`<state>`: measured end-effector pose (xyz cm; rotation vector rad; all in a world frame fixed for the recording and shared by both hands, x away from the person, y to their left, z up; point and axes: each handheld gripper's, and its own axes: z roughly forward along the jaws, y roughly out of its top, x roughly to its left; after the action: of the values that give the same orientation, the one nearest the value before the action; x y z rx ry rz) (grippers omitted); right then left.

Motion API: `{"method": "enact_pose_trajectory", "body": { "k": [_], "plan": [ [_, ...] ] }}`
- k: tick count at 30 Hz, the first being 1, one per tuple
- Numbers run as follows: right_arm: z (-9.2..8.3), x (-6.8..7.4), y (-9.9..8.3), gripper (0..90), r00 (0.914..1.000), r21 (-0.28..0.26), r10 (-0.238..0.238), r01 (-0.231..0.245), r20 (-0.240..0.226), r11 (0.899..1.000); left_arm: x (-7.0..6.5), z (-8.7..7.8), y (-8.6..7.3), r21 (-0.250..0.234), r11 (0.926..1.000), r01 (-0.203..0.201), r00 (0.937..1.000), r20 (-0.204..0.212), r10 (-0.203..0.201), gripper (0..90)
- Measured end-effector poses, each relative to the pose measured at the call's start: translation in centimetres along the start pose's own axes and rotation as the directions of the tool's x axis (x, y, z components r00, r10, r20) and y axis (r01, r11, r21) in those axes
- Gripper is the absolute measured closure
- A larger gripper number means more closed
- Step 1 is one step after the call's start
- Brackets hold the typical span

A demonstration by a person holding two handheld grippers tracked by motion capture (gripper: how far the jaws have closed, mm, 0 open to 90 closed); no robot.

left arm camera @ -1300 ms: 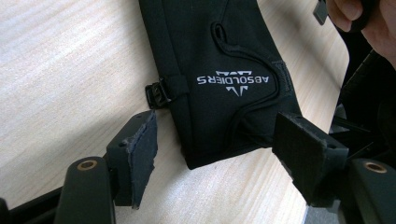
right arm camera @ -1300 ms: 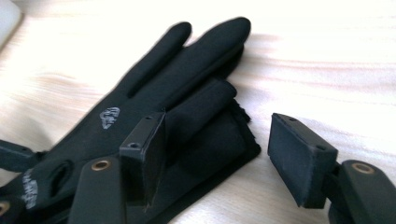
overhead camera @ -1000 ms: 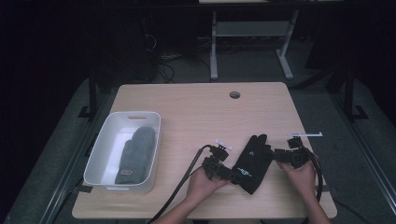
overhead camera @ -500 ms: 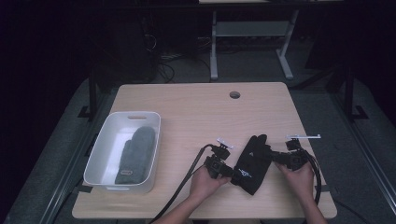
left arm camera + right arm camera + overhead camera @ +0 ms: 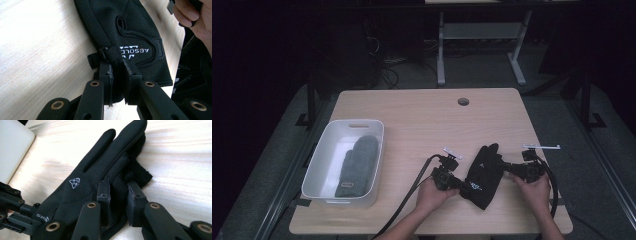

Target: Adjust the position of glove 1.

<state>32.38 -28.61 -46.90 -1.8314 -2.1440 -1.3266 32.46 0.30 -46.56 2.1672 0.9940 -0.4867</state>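
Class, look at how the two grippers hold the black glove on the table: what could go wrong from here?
1. The left gripper pinches only the cuff edge of the black glove, so the fabric may slip out when lifted.
2. The right gripper, whose jaws have just been closing, catches a thin fold by the thumb; it might pull free, leaving the glove dangling short of the white bin.

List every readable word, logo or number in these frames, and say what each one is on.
"ABSOLC", upside down and cut off by a fold: black glove, cuff end.
"RS", the tail of a longer word: same glove, right gripper view.
Small white emblem, no letters: back of the glove.
Bluish print in the high view: too small to read.
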Motion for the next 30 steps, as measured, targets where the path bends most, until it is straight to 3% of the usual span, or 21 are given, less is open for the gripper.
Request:
{"method": "enact_pose_trajectory", "body": {
  "k": [7,10,23,30],
  "plan": [
    [-0.2,0.4,0.2,75.1,0.9994,0.000,0.016,-0.016,-0.030,1.000,0.0,-0.6,-0.2,-0.001,0.9999,-0.017,0.9999,0.001,0.017,79.8],
    [-0.3,1.2,0.5,75.2,0.9991,0.009,-0.008,0.009,-0.041,1.000,0.0,-1.2,-0.4,-0.007,0.9998,-0.021,0.9998,0.004,0.021,79.9],
    [-0.7,3.4,2.3,75.2,0.9907,-0.015,0.000,-0.002,-0.136,1.000,-0.4,-5.3,-0.7,-0.073,0.9961,-0.049,0.9988,-0.004,0.049,80.1],
    [-0.7,5.3,4.3,75.2,0.9831,-0.028,-0.005,0.000,-0.183,1.000,-0.6,-8.0,-0.7,-0.116,0.9916,-0.057,0.9982,-0.025,0.055,80.1]
  ]
}}
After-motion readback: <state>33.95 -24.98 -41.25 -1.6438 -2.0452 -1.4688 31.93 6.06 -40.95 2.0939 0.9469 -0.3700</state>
